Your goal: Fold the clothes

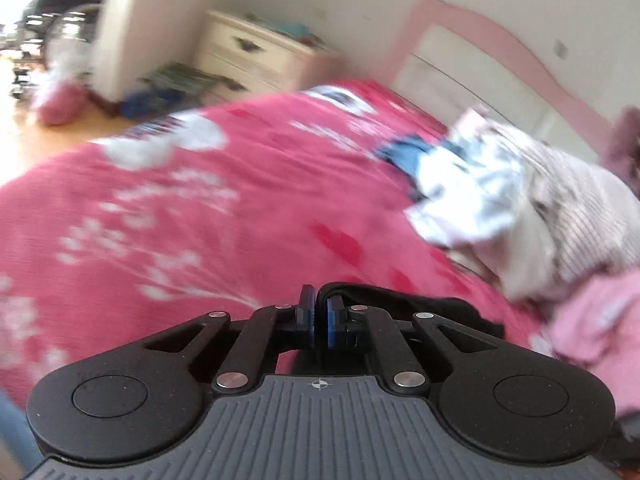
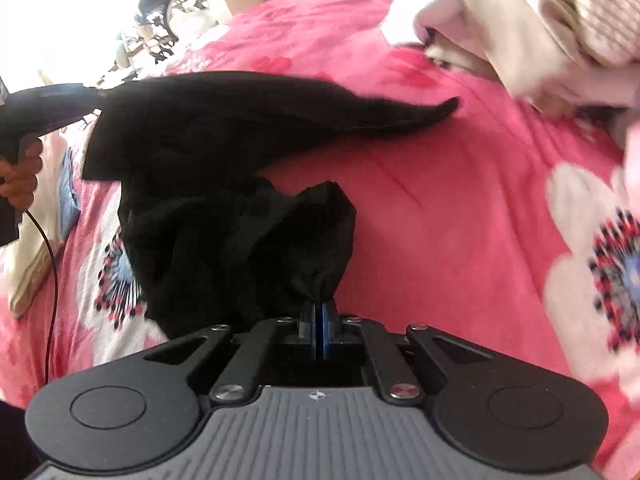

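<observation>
Right wrist view: right gripper (image 2: 319,312) pinches the limp black cloth garment (image 2: 224,184) (bunched ahead of its tips); left gripper (image 1: 319,312) clamps another edge of the cloth, above the pink floral bedspread (image 1: 200,208).

Free room: broad open stretch of pink floral bedspread (image 1: 168,216) ahead and left of the left gripper | Obstacle, right: heaped pile of clothes (image 1: 532,208) against the pink headboard (image 1: 500,40) | Obstacle, centre: black garment (image 2: 224,152) spread across the bedspread | Beyond the bed: cream nightstand (image 1: 248,52).
</observation>
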Motion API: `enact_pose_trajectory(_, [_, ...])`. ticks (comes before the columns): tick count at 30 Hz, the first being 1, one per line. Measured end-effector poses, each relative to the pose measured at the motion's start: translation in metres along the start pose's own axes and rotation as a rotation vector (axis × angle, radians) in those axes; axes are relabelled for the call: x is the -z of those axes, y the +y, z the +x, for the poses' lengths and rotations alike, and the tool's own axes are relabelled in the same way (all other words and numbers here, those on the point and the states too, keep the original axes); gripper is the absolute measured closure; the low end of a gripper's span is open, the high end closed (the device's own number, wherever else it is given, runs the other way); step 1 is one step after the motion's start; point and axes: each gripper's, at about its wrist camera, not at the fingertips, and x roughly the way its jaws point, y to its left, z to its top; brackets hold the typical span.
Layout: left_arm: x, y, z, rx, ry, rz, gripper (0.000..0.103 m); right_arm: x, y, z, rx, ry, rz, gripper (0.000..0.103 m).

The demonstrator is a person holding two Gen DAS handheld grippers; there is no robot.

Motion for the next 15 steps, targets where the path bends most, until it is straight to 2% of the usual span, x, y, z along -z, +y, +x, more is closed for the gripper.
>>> enact_pose_trajectory(3, [-0.004,0.023,-0.002,-0.125,-0.017,-0.056,0.099,0.010,-0.005,-0.005,0.020,0.050,0.025,0.099])
enact_pose_trajectory(6, [-0.004,0.046,0.006,-0.280,0.008,-0.093,0.097,0.021,-0.009,-0.002,0.053,0.104,0.040,0.099])
enact_pose_trajectory(8, [0.000,0.053,0.011,-0.313,0.033,-0.074,0.091,0.020,-0.009,-0.006,0.056,0.084,0.047,0.097])
enact_pose_trajectory(10, [0.004,0.050,0.002,-0.296,-0.001,-0.053,0.078,0.019,-0.010,-0.009,0.058,0.060,0.054,0.092])
enact_pose_trajectory(11, [0.004,0.043,-0.005,-0.283,-0.026,-0.009,0.066,0.018,-0.011,-0.011,0.059,0.049,0.058,0.077])
enact_pose_trajectory(12, [0.002,0.038,-0.010,-0.279,-0.048,0.032,0.054,0.015,-0.011,-0.017,0.063,0.017,0.060,0.066])
enact_pose_trajectory(13, [0.000,0.031,-0.016,-0.286,-0.083,0.068,0.047,0.012,-0.010,-0.023,0.067,-0.017,0.061,0.058])
enact_pose_trajectory(14, [-0.003,0.025,-0.023,-0.292,-0.119,0.103,0.039,0.008,-0.010,-0.029,0.071,-0.052,0.062,0.057])
enact_pose_trajectory(15, [-0.005,0.019,-0.031,-0.307,-0.166,0.128,0.036,0.005,-0.010,-0.035,0.074,-0.086,0.063,0.057])
